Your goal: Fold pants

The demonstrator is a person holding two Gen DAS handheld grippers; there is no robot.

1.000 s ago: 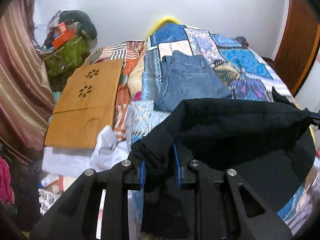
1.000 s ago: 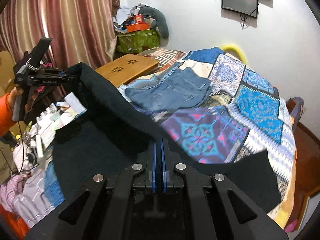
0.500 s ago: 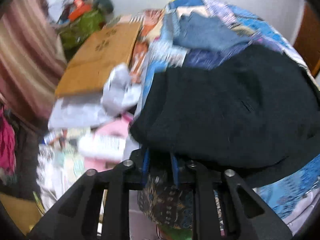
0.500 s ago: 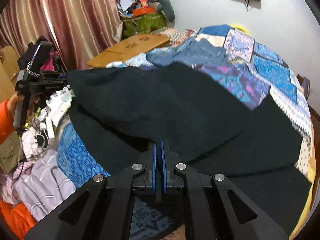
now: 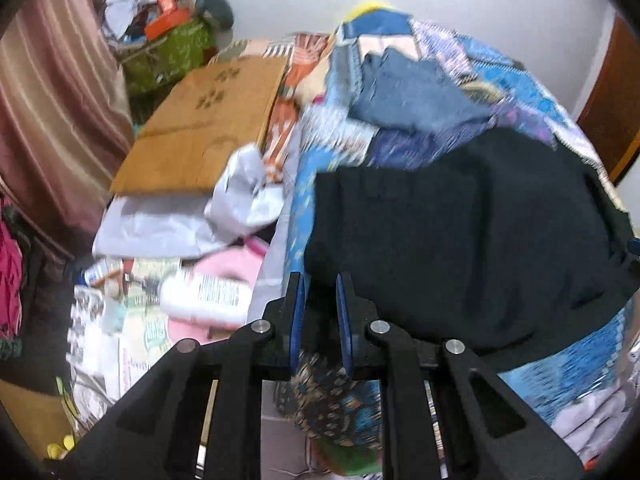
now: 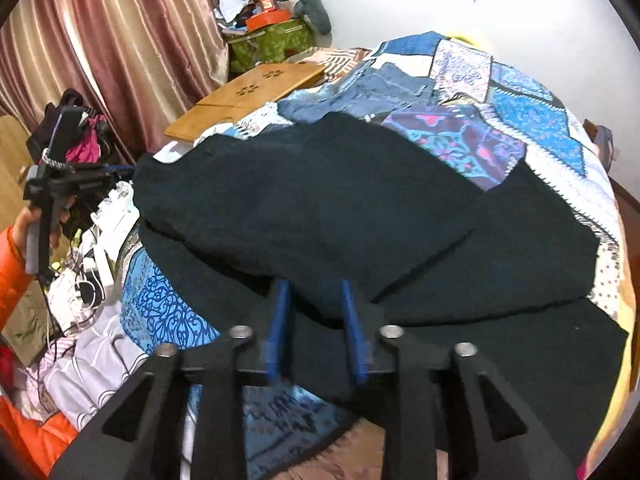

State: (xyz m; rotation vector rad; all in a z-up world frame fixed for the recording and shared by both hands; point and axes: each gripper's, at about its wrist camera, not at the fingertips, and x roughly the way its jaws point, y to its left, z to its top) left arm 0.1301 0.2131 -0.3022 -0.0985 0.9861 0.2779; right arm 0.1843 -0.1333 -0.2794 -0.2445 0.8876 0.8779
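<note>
The black pants (image 6: 320, 208) lie folded over on the patchwork bedspread (image 6: 532, 120); they also show in the left wrist view (image 5: 460, 248). My left gripper (image 5: 320, 280) is open, its jaws apart at the near left corner of the pants, with cloth edge between them but not pinched. It also shows in the right wrist view (image 6: 120, 170), held in a hand. My right gripper (image 6: 314, 286) is open, jaws spread over the near edge of the folded layer.
Folded blue jeans (image 5: 412, 92) lie farther up the bed. A wooden lap tray (image 5: 204, 120) sits at the bed's left side. Clutter, a white bottle (image 5: 208, 296) and clothes fill the floor to the left. Striped curtains (image 6: 120, 40) hang behind.
Both grippers brought the held pants edge down onto the bed, laying the top layer over, then opened and released the cloth.
</note>
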